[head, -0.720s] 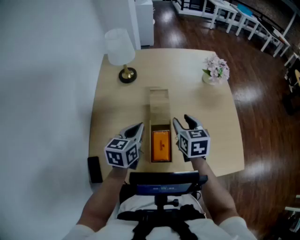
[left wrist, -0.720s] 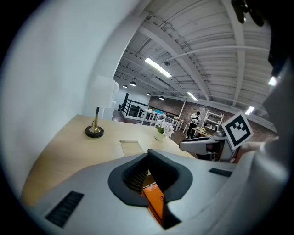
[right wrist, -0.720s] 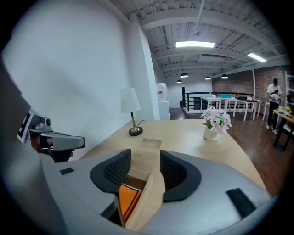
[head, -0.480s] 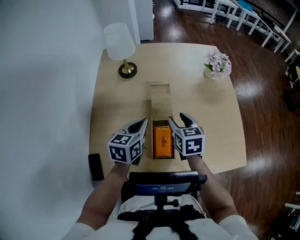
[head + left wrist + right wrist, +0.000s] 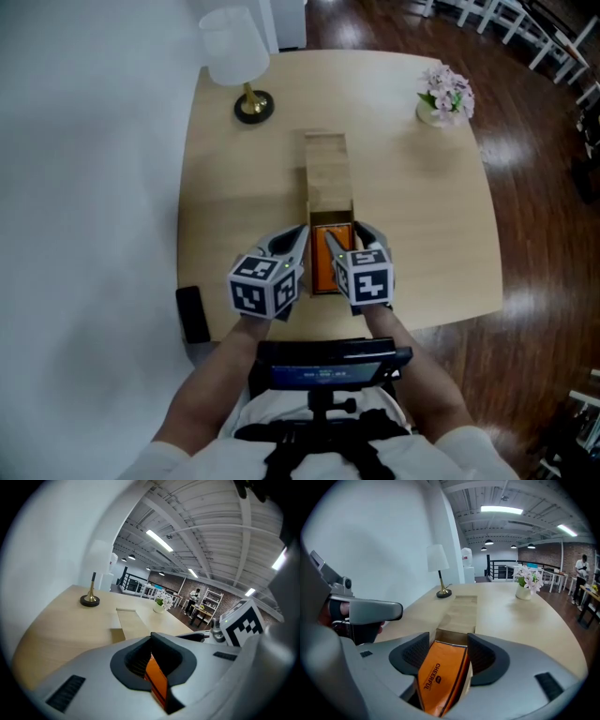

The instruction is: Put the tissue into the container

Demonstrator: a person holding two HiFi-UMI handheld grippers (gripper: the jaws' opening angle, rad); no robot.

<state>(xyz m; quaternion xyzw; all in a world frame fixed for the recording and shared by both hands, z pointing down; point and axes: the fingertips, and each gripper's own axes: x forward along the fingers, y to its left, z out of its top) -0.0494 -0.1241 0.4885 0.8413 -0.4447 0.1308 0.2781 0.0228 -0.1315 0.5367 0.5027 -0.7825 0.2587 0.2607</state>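
A long wooden container (image 5: 326,164) lies lengthwise in the middle of the table. Its near half is open, and an orange tissue pack (image 5: 323,262) sits in it. My right gripper (image 5: 345,240) reaches over the container's near end with a jaw on each side of the pack (image 5: 440,677); the pads press against it. My left gripper (image 5: 302,236) is at the container's left rim, fingertips together. In the left gripper view, a sliver of the orange pack (image 5: 157,681) shows through the slit behind the tips. I cannot tell whether this gripper touches the pack.
A white lamp (image 5: 234,56) on a brass foot stands at the table's far left, a pot of pink flowers (image 5: 445,94) at the far right. A black object (image 5: 192,314) lies at the near left edge. The light wood table (image 5: 422,225) ends just behind my grippers.
Both grippers have moved forward and inward toward the container's near end. The right jaws, which stood beside the pack, now straddle it. The left gripper has come up against the container's left side.
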